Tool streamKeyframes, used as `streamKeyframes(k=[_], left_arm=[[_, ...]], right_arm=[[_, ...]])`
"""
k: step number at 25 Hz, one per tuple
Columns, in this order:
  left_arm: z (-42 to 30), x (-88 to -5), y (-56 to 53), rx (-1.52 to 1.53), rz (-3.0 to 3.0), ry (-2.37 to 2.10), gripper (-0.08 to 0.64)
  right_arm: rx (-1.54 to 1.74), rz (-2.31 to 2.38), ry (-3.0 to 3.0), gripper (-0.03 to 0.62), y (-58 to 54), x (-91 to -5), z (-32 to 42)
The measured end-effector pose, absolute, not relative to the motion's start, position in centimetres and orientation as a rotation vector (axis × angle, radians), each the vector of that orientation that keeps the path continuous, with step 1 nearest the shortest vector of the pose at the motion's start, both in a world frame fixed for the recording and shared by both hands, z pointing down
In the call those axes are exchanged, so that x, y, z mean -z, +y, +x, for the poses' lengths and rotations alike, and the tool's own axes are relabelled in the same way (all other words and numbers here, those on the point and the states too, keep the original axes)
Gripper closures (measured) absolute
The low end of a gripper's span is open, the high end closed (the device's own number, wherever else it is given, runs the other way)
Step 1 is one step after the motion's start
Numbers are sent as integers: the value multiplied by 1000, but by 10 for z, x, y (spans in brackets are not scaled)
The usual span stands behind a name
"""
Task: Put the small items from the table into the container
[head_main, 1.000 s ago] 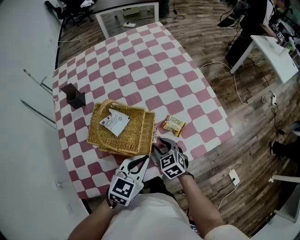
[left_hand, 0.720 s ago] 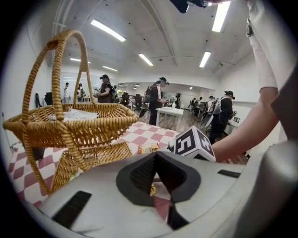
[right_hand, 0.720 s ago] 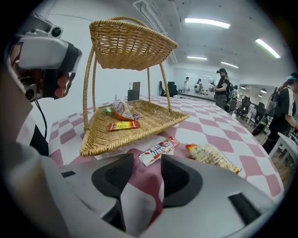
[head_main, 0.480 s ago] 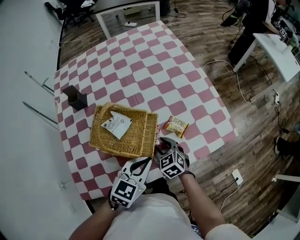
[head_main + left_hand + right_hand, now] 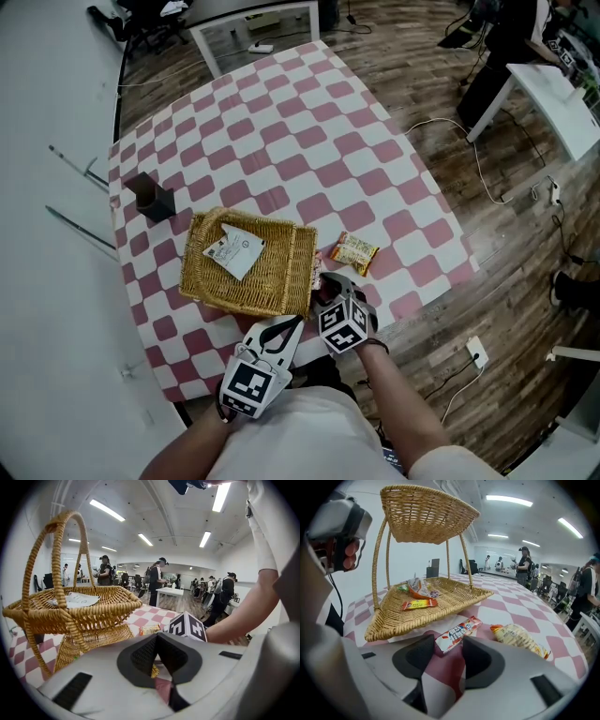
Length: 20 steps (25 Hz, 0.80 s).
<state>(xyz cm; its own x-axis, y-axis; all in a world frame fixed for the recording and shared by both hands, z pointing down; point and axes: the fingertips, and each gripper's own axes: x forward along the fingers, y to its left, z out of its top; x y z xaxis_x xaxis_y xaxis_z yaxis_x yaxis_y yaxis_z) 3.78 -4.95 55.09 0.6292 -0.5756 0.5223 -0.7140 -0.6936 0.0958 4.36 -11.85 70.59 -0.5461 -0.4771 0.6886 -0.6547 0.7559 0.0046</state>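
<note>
right gripper (image 5: 445, 642) fingers are opening around the snack bar (image 5: 459, 632): probably light, crinkly, slippery; pinch across its middle. left gripper (image 5: 157, 637) fingers closed, empty.

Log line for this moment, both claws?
right claw: opening, snack bar end between jaws | left claw: shut, empty | yellow packet: on table

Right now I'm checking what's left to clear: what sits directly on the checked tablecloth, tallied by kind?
Wicker basket: 1
Loose snack packets: 2, the red-and-white bar and the yellow packet
Dark holder: 1
Total: 4
</note>
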Motion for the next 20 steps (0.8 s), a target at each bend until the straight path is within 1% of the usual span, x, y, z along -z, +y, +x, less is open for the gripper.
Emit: streamKeyframes(k=[9, 10, 11, 12, 20], left_arm=[[36, -550, -51, -670, 2585, -1043, 569], [36, -550, -51, -669, 2585, -1045, 569], [35, -550, -50, -668, 2585, -1046, 569], [35, -549, -50, -667, 2586, -1048, 569], [35, -546, -49, -659, 2588, -1050, 569]], right_arm=[[-442, 845, -2248, 443, -119, -706, 52], [-452, 852, -2246, 460, -118, -706, 54], [-462, 861, -2244, 496, -118, -706, 56], [-471, 870, -2243, 509, -118, -706, 58], [-510, 911, -2253, 546, -118, -701, 71]])
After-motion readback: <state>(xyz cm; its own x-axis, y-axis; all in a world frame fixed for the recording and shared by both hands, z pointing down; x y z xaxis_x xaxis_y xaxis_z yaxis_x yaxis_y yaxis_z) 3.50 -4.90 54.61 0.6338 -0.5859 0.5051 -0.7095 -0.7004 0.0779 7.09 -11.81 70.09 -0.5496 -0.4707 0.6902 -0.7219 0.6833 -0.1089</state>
